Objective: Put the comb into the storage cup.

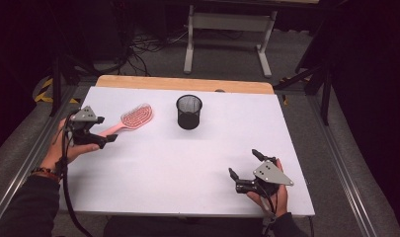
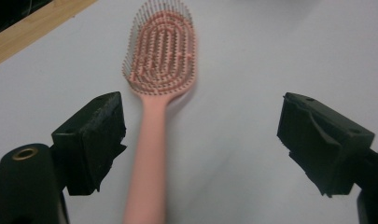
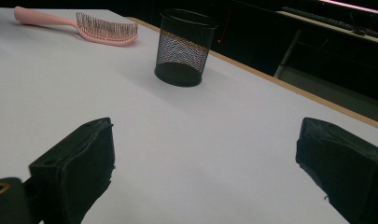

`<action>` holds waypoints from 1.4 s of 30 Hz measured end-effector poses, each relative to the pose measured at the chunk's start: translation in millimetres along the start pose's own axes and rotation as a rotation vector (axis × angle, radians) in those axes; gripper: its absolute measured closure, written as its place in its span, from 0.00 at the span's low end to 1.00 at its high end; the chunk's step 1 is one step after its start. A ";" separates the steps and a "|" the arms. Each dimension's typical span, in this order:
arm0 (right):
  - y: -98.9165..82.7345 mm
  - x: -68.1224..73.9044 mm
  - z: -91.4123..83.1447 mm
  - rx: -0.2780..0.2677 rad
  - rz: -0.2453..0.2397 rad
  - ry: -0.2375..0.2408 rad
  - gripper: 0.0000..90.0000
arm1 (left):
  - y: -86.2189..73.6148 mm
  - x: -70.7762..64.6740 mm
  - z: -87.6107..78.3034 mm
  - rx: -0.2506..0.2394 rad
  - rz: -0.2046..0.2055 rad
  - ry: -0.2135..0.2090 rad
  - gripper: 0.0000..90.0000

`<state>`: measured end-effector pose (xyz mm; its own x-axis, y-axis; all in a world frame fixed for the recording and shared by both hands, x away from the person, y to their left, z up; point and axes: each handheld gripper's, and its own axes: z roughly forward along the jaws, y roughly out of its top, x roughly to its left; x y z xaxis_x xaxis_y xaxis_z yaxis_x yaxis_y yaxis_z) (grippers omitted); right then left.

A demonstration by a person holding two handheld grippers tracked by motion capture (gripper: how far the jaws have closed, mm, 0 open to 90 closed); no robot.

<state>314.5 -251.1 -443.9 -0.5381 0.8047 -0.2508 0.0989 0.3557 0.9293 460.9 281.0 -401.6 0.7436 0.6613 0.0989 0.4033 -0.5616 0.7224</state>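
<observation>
A: Where is the hairbrush lying right now?

B: It is lying flat on the white table, at the far left, bristles up, with its handle pointing back toward the left gripper. The black mesh cup is standing just to its right, apart from it.

A: And what is that gripper doing?

B: It is hanging over the handle with its jaws spread wide, gripping nothing. In the left gripper view the handle is running up between the jaws, but much closer to the left one than to the right.

A: Is that a problem?

B: It may be. If the jaws are closing from this off-centre spot, the near jaw is likely reaching the handle first and pushing it sideways, so the brush could be swivelling on the smooth table instead of being caught. The handle also looks thin and rounded, so a grip too high above the table could be slipping off it.

A: And the right gripper?

B: It is resting near the front right corner, jaws wide apart and empty, well away from the brush and the cup.
</observation>
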 end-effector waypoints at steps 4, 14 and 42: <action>-0.8 -0.5 0.6 0.004 0.001 0.002 0.06 | 16.7 15.9 13.0 0.080 0.012 0.001 0.18; -3.1 0.3 3.6 0.028 0.000 0.016 0.07 | 30.0 38.4 51.1 0.289 0.032 -0.007 0.21; -5.4 2.7 9.3 0.089 -0.022 0.014 0.09 | 44.6 42.2 101.3 0.578 -0.035 -0.084 0.67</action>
<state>320.3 -246.4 -452.1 -0.5527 0.7897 -0.2663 0.1610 0.4148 0.8956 564.3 233.5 -434.6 0.7548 0.6559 0.0102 0.6363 -0.7359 0.2314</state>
